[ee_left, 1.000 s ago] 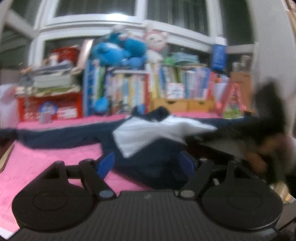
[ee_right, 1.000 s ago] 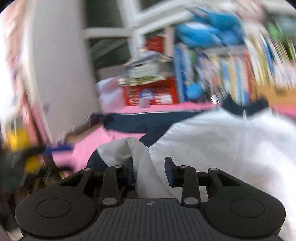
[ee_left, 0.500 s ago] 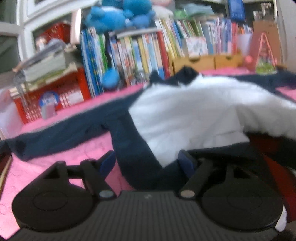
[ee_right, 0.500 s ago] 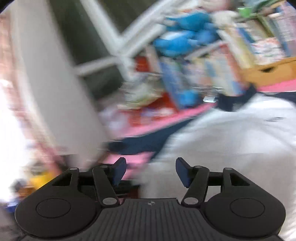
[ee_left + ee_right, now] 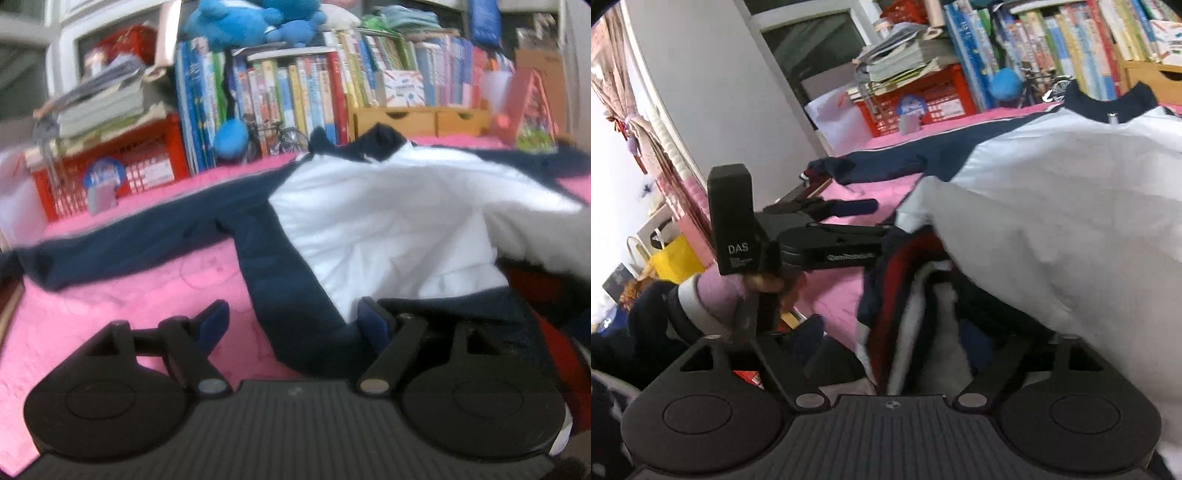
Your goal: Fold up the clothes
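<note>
A white and navy jacket [image 5: 388,221] lies spread on the pink table cover [image 5: 110,314], collar toward the books. My left gripper [image 5: 293,325] is open, and the jacket's navy lower edge lies between its blue pads, close to the right one. In the right wrist view the jacket [image 5: 1071,184] fills the right side, its bunched navy, red and white edge in front of me. My right gripper [image 5: 894,332] is opening wide; that edge lies between the jaws, unpressed, and white cloth hides the right fingertip. The left gripper [image 5: 879,218] shows there too, held by a hand in a lilac sleeve [image 5: 716,291].
A row of books [image 5: 295,92], a red crate [image 5: 140,158] with stacked papers, blue plush toys [image 5: 251,18] and wooden drawers [image 5: 417,118] line the table's back. To the left are a white wall [image 5: 720,92] and a yellow bag [image 5: 672,258] below.
My right gripper let go of the white cloth it pinched and spread its jaws, swinging left. My left gripper came forward and down until the navy edge lay between its fingers.
</note>
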